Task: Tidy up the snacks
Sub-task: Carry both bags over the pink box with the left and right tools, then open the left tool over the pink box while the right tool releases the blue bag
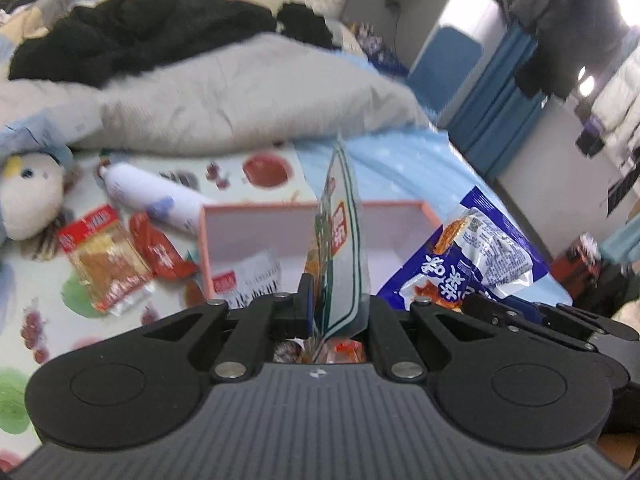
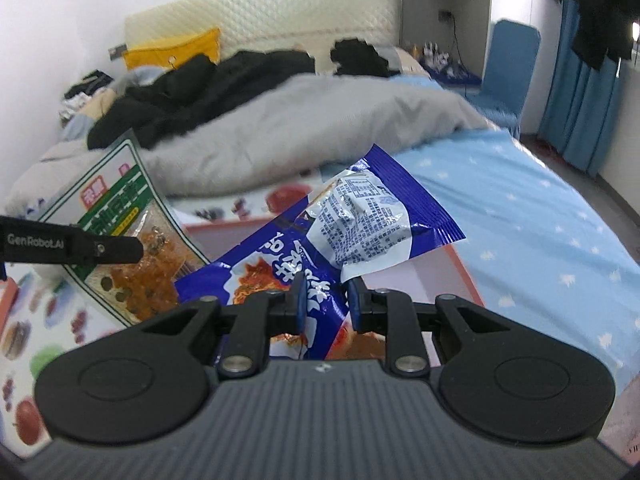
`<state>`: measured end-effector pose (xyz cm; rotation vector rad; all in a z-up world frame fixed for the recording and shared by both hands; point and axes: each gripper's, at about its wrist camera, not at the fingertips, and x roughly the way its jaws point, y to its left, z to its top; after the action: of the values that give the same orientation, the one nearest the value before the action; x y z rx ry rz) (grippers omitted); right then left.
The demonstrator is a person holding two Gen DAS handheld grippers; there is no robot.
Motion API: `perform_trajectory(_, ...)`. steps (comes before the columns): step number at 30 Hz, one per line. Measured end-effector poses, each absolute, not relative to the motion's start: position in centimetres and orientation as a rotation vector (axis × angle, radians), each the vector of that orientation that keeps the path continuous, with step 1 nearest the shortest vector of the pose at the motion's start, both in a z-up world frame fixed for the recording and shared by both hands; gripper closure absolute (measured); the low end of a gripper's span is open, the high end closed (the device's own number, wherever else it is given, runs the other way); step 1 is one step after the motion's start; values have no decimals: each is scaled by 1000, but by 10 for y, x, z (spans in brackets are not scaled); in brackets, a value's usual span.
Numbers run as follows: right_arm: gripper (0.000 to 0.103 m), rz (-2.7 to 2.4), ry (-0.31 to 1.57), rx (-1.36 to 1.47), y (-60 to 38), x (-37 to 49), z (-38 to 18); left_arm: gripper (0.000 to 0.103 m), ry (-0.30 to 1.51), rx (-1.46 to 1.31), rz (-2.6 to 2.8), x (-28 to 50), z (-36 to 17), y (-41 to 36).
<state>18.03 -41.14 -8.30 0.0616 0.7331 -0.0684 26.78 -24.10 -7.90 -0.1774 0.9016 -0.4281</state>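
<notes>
The green packet stands on edge in the left tongs, which are closed flat on its lower part; it hangs above the near edge of the pink box. The blue packet is pinched in the right tongs, their jaws a little apart with the crumpled foil pressed between them, and it rises to the right of the green one, over the box's right side. In the right wrist view the two packets are just beside each other, the green one to the left with the left tongs' dark finger across it.

Inside the box lies a white packet with a red label, near the left corner. The box sits on a fruit-print mat on the bed. Left of the box lie a red sachet and a clear packet of tan slabs, near each other. A white bottle lies beyond them, and a plush toy sits at the far left. A grey quilt is heaped farther back, black clothes on it. Star-print blue sheet runs to the right.
</notes>
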Motion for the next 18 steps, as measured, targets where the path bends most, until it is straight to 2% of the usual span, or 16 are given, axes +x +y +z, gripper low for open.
perform_trajectory(6,79,-74,802,93,-425,182,-115,97,987,-146,-431,277,-113,-260)
perform_trajectory(12,79,-56,821,112,-421,180,-126,97,1019,-147,-415,278,-124,-260)
perform_trajectory(15,71,-72,821,121,-422,181,-124,93,1022,-126,-425,277,-118,-259)
perform_trajectory(16,67,-76,823,116,-421,180,-123,83,1023,-124,-422,277,-116,-257)
perform_trajectory(17,67,-77,824,114,-421,180,-121,65,1019,-124,-418,275,-113,-256)
perform_trajectory(18,60,-73,823,119,-422,179,-119,57,1005,-123,-418,273,-109,-254)
